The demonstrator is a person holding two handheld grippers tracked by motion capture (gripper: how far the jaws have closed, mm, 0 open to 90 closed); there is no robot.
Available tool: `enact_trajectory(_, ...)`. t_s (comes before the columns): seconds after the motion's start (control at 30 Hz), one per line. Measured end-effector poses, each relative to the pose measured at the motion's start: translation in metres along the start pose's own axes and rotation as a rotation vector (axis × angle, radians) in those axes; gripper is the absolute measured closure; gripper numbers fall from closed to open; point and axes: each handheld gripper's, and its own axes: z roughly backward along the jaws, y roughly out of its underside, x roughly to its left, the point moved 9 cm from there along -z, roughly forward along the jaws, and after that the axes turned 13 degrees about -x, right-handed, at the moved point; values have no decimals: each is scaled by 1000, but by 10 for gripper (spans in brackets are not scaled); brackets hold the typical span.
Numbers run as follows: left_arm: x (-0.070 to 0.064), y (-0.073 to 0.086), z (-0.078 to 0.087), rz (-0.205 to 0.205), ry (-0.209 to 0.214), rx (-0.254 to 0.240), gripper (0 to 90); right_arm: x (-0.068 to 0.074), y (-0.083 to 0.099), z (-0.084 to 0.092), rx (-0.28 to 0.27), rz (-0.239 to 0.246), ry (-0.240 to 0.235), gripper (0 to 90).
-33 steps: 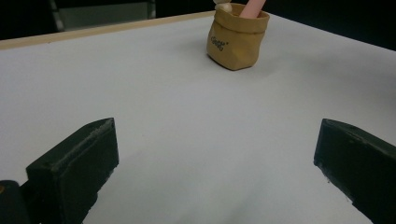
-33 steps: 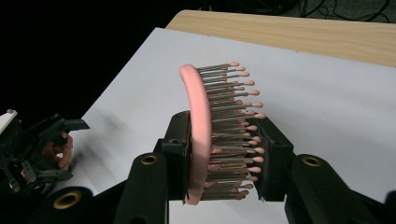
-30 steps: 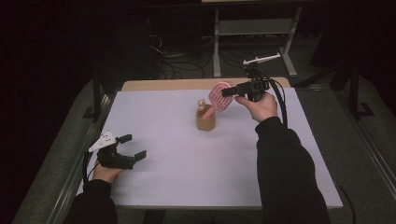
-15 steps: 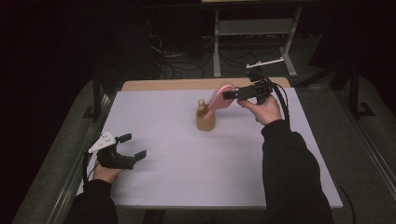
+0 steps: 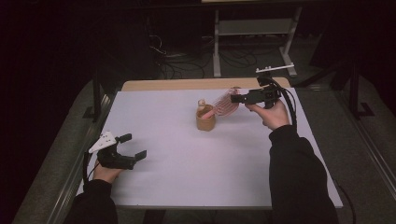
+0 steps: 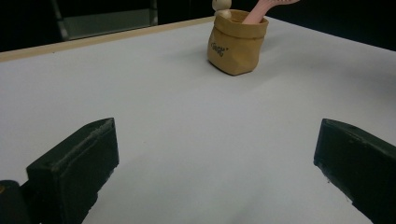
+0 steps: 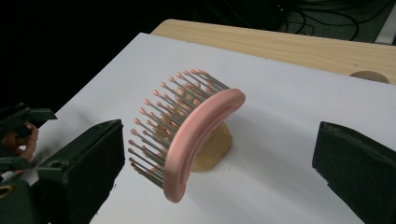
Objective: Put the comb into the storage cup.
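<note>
A pink brush [image 5: 226,104] with metal pins stands with its handle in a small tan pouch [image 5: 205,122], its head leaning out to the right. My right gripper [image 5: 235,99] hovers just right of the head; its jaws have just been opening and stand wide, touching nothing. In the right gripper view the brush [image 7: 198,128] rises ahead between the jaws, apart from both, with the pouch [image 7: 215,147] behind it. My left gripper [image 5: 133,145] rests open near the table's left edge. The left gripper view looks across bare white surface at the pouch [image 6: 238,44] and the pink handle [image 6: 261,10].
A white sheet [image 5: 187,168] covers the table, with a strip of wood [image 5: 187,84] showing along the far edge. A pale wooden knob [image 5: 201,102] also sticks out of the pouch. On the dark floor beyond stand a metal frame [image 5: 252,28] and cables.
My right gripper has let go of the brush head and drawn back to the right and a little down. The brush now leans in the pouch on its own. The left hand has kept still.
</note>
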Motion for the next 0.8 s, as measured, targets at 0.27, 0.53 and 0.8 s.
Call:
enact_trajectory(0.27,0,1,0,2,-2,4,0,-11,5,9,-7,-1,-1,7)
enact_trajectory(0.53,0,2,-1,2,0,10,0,-18,10,18,-12,-1,-10,0)
enact_trajectory(0.8,1,2,-1,5,-6,13,0,-28,16,31,-30,24,-2,0)
